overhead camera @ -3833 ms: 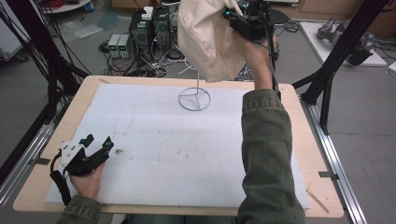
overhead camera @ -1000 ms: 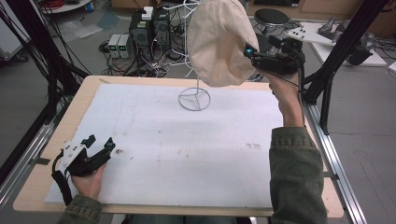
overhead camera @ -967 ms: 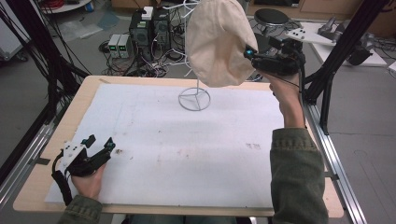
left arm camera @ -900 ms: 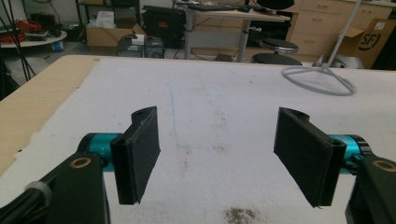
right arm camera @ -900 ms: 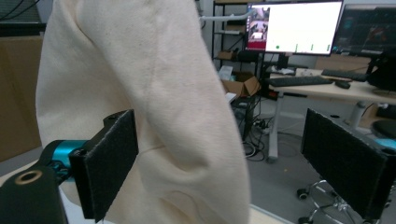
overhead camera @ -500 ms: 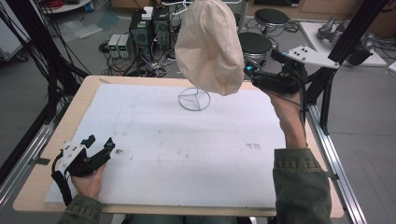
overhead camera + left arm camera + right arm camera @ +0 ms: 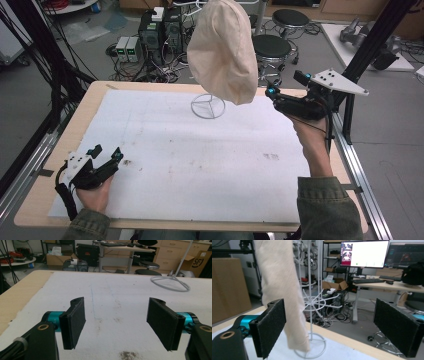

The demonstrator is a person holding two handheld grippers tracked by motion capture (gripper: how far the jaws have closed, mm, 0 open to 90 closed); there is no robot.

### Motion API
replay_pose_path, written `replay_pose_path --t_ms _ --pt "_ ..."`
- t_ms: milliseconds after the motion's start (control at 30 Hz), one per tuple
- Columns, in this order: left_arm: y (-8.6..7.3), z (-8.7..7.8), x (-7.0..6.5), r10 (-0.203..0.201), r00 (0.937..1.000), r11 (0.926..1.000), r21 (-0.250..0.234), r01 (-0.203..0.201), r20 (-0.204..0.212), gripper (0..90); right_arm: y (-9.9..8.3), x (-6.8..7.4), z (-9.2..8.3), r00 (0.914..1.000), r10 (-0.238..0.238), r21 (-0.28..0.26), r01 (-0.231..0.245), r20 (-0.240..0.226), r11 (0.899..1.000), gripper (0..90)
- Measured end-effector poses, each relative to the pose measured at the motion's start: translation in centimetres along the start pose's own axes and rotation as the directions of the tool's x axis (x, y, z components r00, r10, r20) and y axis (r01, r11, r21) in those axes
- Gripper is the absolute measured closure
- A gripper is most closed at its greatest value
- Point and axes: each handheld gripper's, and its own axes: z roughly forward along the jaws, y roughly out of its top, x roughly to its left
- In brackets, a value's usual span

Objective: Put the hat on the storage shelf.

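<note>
Cloth: beige bag point(image 7: 222, 50) hangs free on stand point(image 7: 208, 106).
Right gripper point(image 7: 272, 93): I've let go, backed off, jaws wide.
Left gripper point(image 7: 106, 156): wide, idle.
Meaning: hanging looks done.

The wide white sheet point(image 7: 200, 155) on the table offers open passage from the left gripper point(image 7: 106, 155) across to the far edge — nothing stands on it but the wire stand point(image 7: 208, 106), whose ring base sits near the back. The cream cloth bag point(image 7: 222, 50) hangs from that stand and blocks the way just left of the right gripper point(image 7: 285, 92). To its right rises a black frame post point(image 7: 370, 45) — a tight side.
</note>
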Motion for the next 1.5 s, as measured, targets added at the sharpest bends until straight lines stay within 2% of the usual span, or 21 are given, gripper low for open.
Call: replay_pose_path --t_ms 133,500,800,1067,1333,1500 --pt "0.0 -0.1 0.0 -0.004 1.0 1.0 -0.004 0.004 -0.004 31.1 -0.7 0.2 -0.6 0.9999 -0.001 0.016 0.001 0.01 1.0 10.2" --pt "0.0 -0.4 0.0 -0.005 1.0 1.0 -0.008 0.005 -0.004 31.1 -3.5 0.2 -2.7 0.9971 0.038 0.039 -0.041 0.066 0.998 10.2" --pt "0.0 -0.4 0.1 -0.004 1.0 1.0 -0.008 0.004 -0.005 31.1 -6.4 0.4 -4.2 0.9946 0.054 0.064 -0.06 0.089 0.996 10.2" --pt "0.0 -0.5 0.1 -0.004 1.0 0.9999 -0.013 0.004 -0.007 31.0 -8.7 -0.2 -5.3 0.9891 0.073 0.102 -0.086 0.128 0.991 10.2" --pt "0.0 -0.5 0.1 -0.005 1.0 0.9999 -0.011 0.005 -0.007 31.1 -11.0 -0.4 -6.3 0.9873 0.099 0.126 -0.115 0.124 0.985 10.2" --pt "0.0 -0.5 0.0 -0.002 1.0 1.0 -0.01 0.002 -0.008 31.1 -12.3 -0.7 -7.0 0.9832 0.114 0.142 -0.134 0.143 0.981 10.2"
